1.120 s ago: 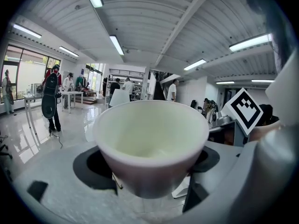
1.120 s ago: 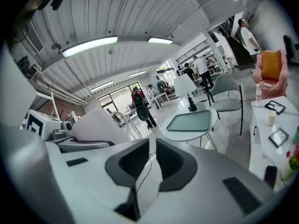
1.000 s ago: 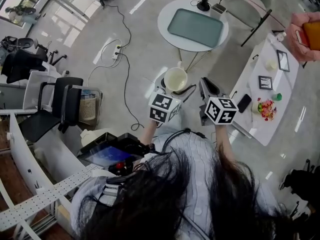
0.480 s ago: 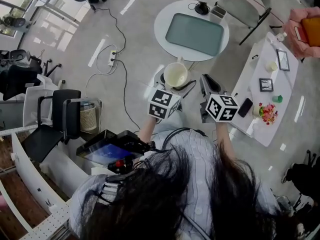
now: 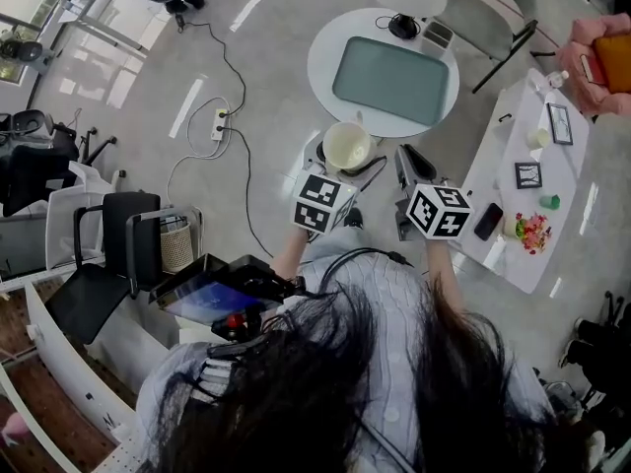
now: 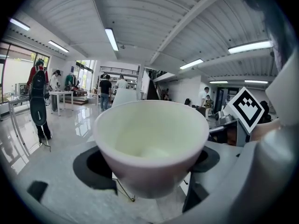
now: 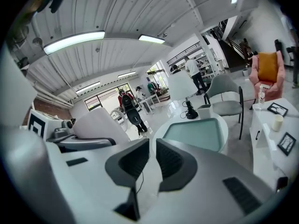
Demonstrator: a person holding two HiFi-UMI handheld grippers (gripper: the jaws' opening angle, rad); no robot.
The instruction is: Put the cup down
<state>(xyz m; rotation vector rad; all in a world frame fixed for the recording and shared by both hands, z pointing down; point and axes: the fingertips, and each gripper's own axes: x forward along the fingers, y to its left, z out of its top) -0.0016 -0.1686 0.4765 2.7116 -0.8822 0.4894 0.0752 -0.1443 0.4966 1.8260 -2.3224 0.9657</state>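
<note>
Cream-white cup is sitting upright just above the centre of the head view, with its mouth facing up and nothing inside. It is filling the middle of the left gripper view and is being gripped on both sides by the left gripper.

Item counts. Grippers: two, the left gripper and the right gripper. Marker cubes: two, left cube and right cube. Cups in a gripper: one cup. Tables: two, a round table and a long white table. Trays: one tray (on the round table). Picture frames: two, upper frame and lower frame. Phones: one phone. Power strips: one power strip.
</note>
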